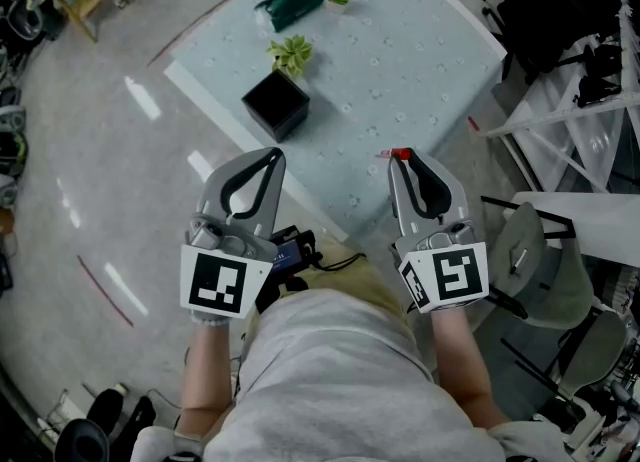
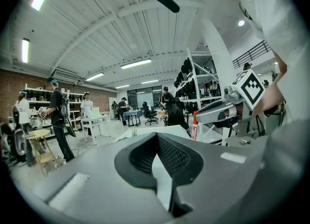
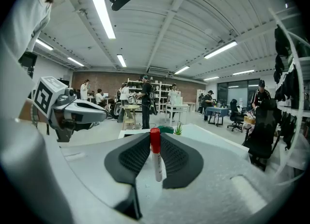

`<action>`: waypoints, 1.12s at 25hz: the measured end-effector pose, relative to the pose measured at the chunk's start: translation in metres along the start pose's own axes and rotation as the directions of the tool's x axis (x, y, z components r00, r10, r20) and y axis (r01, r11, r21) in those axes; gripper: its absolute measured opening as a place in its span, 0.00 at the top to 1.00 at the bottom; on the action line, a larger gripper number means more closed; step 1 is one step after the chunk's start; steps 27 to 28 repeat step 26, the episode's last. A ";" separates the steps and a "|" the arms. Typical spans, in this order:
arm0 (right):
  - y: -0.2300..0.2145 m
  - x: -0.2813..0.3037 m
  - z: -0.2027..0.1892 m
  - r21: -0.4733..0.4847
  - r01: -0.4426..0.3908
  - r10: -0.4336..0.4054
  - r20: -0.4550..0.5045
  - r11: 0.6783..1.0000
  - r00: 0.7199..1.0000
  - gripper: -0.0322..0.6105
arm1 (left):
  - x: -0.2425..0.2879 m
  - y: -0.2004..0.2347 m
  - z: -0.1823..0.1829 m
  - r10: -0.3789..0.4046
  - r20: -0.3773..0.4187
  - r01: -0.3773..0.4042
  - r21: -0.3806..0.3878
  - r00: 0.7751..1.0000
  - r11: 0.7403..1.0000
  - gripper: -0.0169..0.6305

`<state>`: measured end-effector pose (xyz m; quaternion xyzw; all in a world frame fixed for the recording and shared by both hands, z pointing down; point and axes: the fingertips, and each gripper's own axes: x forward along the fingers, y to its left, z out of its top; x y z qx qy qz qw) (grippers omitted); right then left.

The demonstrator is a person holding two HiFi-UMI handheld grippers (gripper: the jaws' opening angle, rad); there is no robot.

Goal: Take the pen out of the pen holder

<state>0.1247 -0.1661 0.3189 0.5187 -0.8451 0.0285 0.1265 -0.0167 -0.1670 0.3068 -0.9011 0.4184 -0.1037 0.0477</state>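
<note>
- Right gripper view shows my right gripper point(image 3: 155, 137) clenched on the pen point(image 3: 156, 162), which stands upright between the two ribbed pads with its red cap poking above the jaw tips.
- Head view puts the pen above the near right part of the desk point(image 1: 420, 60), well apart from the black pen holder point(image 1: 275, 103), which sits farther off to the left. I judge the pen already out of the holder.
- My left gripper point(image 1: 273, 155) is closed at the tips with nothing between its jaws, and hangs beside the right one.
- Slip risk: the barrel is smooth and round, and only a short stretch of it seems pinched. If I ease the squeeze or jerk my hand, I expect it to slide down through the pads.
- Fall risk: the pen hangs close to the desk's near edge, so a drop could send it rolling off onto the floor point(image 1: 100, 170).
- Tilt risk: held so near its cap end, the pen could pivot in the pads if its lower end bumps the desk when I set it down.
- Look of the pen: a slim white barrel with small dark and red print I cannot read, topped by a bright red cap, straight and rigid, light by my guess.
</note>
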 end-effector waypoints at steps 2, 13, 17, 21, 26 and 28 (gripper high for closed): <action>0.001 0.000 0.000 -0.004 -0.004 0.004 0.000 1.000 1.000 0.85 | 0.000 0.000 0.000 -0.001 -0.002 0.001 0.002 1.000 1.000 0.96; 0.001 0.001 -0.002 -0.001 -0.006 0.006 -0.005 1.000 1.000 0.85 | 0.001 -0.001 -0.003 0.000 -0.003 0.000 -0.001 1.000 1.000 0.96; 0.001 0.002 -0.002 0.000 -0.010 0.010 -0.009 1.000 1.000 0.85 | 0.001 0.000 -0.002 0.007 -0.002 -0.007 -0.009 1.000 1.000 0.96; 0.001 0.002 -0.002 -0.002 -0.014 0.014 -0.010 1.000 1.000 0.85 | 0.000 0.001 -0.002 0.015 0.001 -0.015 -0.015 1.000 1.000 0.96; 0.002 0.003 -0.003 -0.004 -0.017 0.017 -0.008 1.000 1.000 0.85 | 0.000 0.000 -0.003 0.010 -0.008 -0.010 0.008 1.000 1.000 0.96; 0.002 0.003 -0.003 -0.004 -0.017 0.017 -0.008 1.000 1.000 0.85 | 0.000 0.000 -0.003 0.010 -0.008 -0.010 0.008 1.000 1.000 0.96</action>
